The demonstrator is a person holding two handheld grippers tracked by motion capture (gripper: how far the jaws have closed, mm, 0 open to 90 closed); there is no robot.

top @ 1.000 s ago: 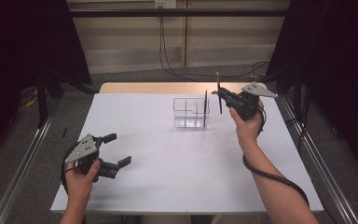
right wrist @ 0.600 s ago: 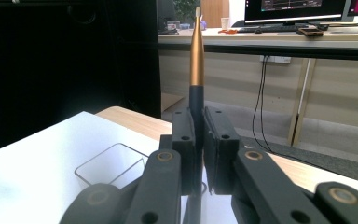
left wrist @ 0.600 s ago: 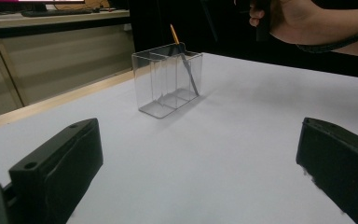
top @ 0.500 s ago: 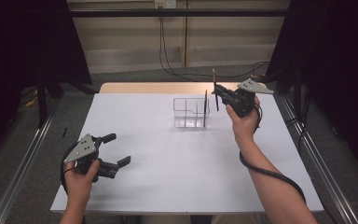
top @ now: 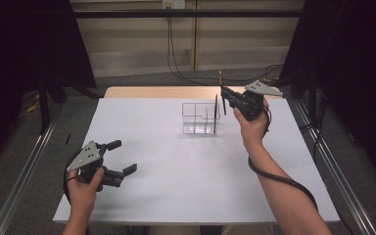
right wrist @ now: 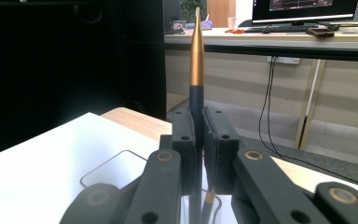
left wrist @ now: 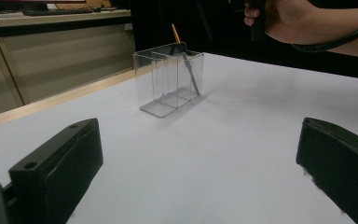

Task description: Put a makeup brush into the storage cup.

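Step in hand: placement of a pen (right wrist: 196, 70) into the clear organizer (top: 200, 117). The right gripper (top: 223, 98) holds the pen upright, its jaws clamped flat on the dark barrel, as the right gripper view shows; the gold tapered end points up. In the high view the pen hangs just above the right end of the organizer, which stands on the far centre of the tabletop (top: 176, 196). The lower tip appears to be at or just inside the rim; whether it has entered a compartment cannot be told.

A second thin stick (top: 215, 113) already stands in the organizer's right end, leaning slightly. In the left gripper view (left wrist: 189, 70) it shows through the transparent wall.

Next move, as judged: lower the pen straight down into a free cell, keep it vertical, and part the jaws only once the tip rests on the base. The organizer looks light and is unheld, so a sideways push against a wall or divider could shift or tip it. The stick already inside narrows the opening at that end and may be knocked.

The left gripper (top: 122, 156) rests low over the near left of the tabletop, jaws spread wide with nothing between them, well apart from the organizer. Cables (top: 176, 68) lie on the floor beyond the far edge, clear of the work.
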